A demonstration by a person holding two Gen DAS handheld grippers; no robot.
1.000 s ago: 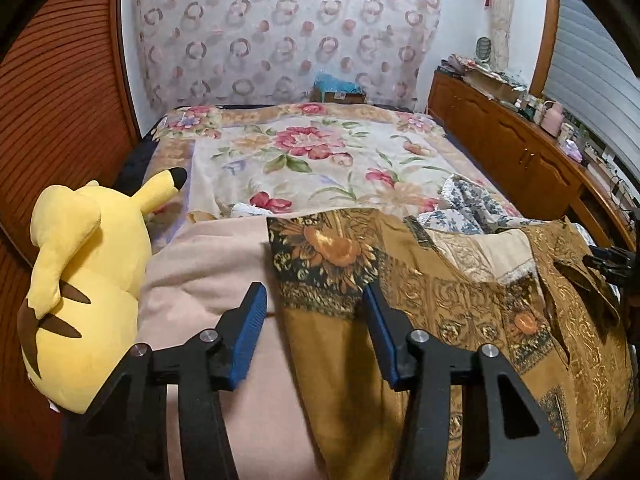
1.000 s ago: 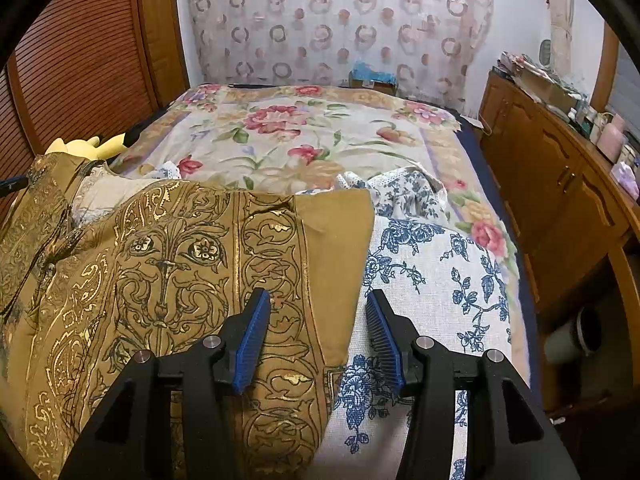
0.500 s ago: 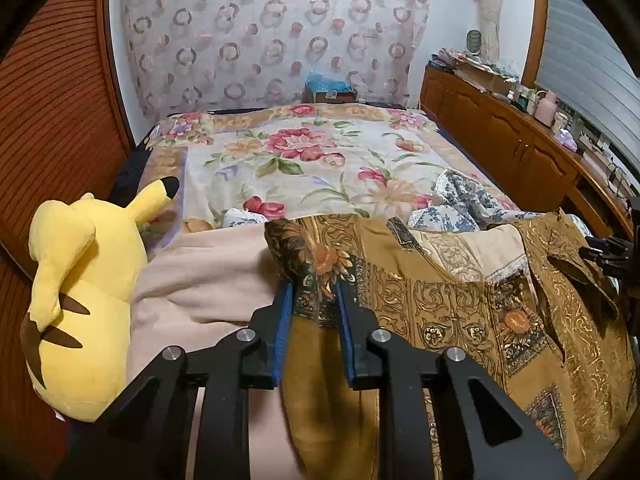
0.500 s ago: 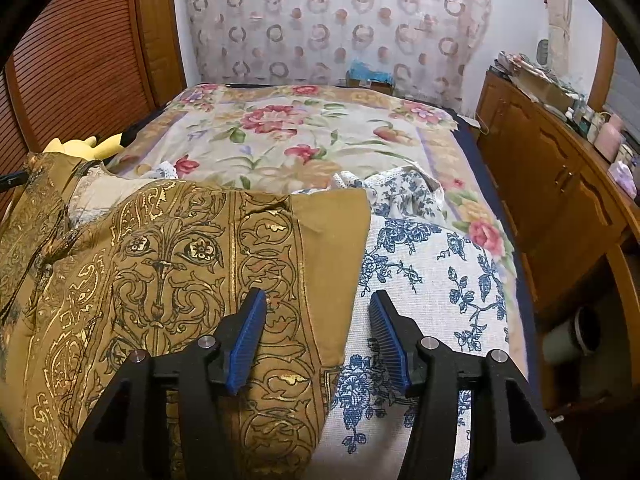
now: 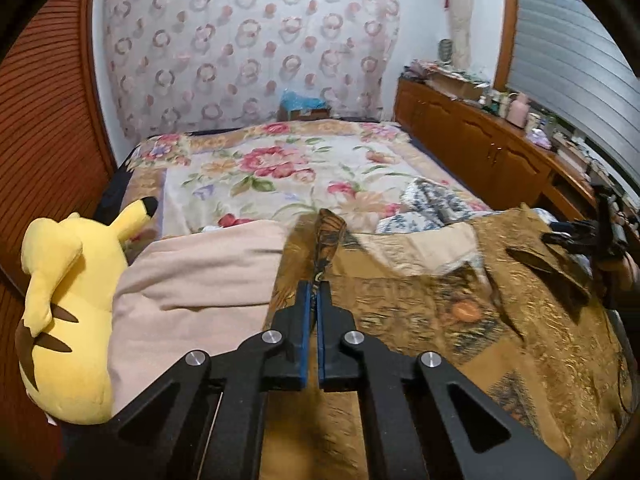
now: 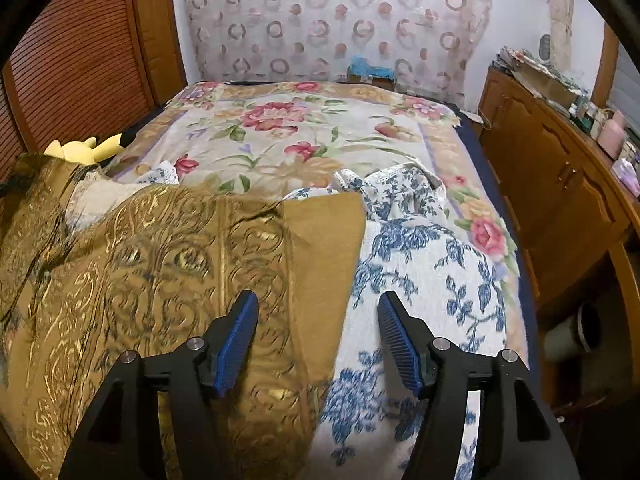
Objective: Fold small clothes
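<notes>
A brown garment with gold ornament point(image 5: 460, 320) point(image 6: 160, 272) lies spread across the near end of the bed. My left gripper point(image 5: 315, 292) is shut on its left edge, and a pinched fold of the cloth stands up between the blue pads. In the right wrist view my right gripper point(image 6: 318, 312) hovers over the garment's right edge, its jaws opening, with cloth below them but nothing pressed by the pads. The right gripper point(image 5: 592, 232) also shows at the far right of the left wrist view.
A yellow plush toy point(image 5: 68, 300) lies at the bed's left side on a beige blanket point(image 5: 192, 272). A white cloth with blue flowers point(image 6: 432, 264) lies under the garment's right edge. A floral bedspread point(image 6: 300, 132) stretches beyond. Wooden cabinets point(image 6: 560, 184) line the right.
My left gripper closed from wide open onto the garment's left edge and lifted it into a raised fold. My right gripper's jaws spread wider while staying in place.
</notes>
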